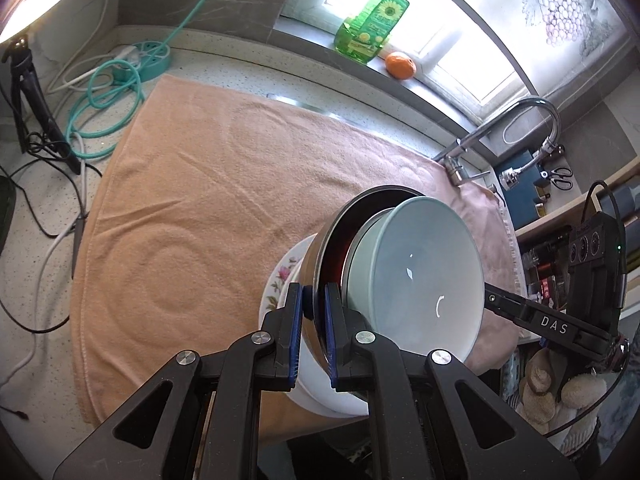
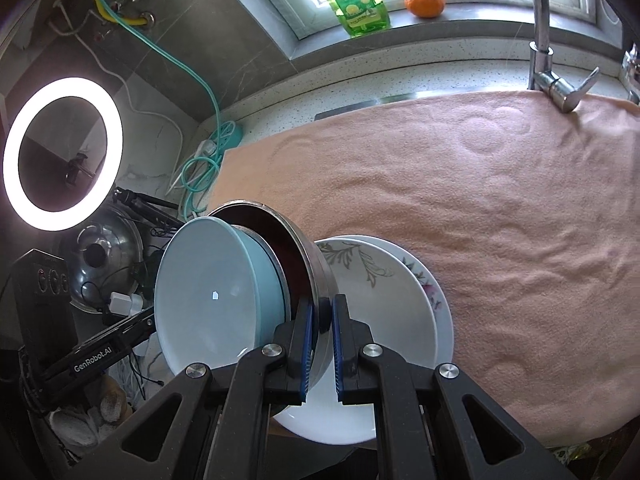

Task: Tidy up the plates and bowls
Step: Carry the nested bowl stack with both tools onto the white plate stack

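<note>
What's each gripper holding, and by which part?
Both are clamped on the rim of the steel pan, left gripper and right gripper on opposite sides; a blue bowl sits nested inside.

Daylight pours through the window, blown out white. The ring light glares hard at left, flaring in the left wrist's corner too. Fisheye bends every edge; corners go dark. Focus stays crisp.

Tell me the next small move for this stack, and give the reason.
Probably carry it level over the towel and lower it there. Both the left gripper and right gripper have their jaws shut on the metal pan rim, from opposite sides. The blue bowl sits inside it, the floral plates beneath, all tilted.
</note>
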### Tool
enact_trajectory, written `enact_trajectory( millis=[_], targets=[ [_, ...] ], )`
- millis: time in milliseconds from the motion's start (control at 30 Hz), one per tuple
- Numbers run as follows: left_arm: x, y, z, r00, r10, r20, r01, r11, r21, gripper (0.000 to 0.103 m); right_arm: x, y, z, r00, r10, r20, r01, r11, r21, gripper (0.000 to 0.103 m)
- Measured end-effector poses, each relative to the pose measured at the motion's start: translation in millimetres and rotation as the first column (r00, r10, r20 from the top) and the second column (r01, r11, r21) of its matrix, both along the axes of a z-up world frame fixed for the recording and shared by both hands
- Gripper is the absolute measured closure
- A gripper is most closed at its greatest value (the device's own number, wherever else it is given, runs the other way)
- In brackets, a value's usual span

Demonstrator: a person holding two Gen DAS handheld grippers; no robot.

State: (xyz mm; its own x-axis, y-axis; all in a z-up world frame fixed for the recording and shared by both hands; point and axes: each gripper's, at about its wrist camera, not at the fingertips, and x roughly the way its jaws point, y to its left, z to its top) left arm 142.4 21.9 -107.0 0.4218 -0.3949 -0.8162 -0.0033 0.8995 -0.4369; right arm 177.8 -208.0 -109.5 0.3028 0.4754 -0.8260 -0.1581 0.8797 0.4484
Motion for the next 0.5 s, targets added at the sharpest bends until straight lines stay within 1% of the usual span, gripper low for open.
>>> enact_trajectory(
  millis=[233, 500],
  targets=[
    [2.8, -17.3, -4.7, 0.999, -0.031, -0.019, 0.031, 0.999, 0.004, 0.096, -5.4, -23.5, -8.3, 0.999, -0.041, -0.019, 0.041, 0.999, -0.004, 0.094],
    [1.5, -26.4, -8.5, 0.998, -0.05, -0.034, 0.05, 0.999, 0.018, 0.096, -9.2, -32.2, -14.3, 0.998, -0.053, -0.034, 0.053, 0.999, -0.009, 0.094]
  ],
)
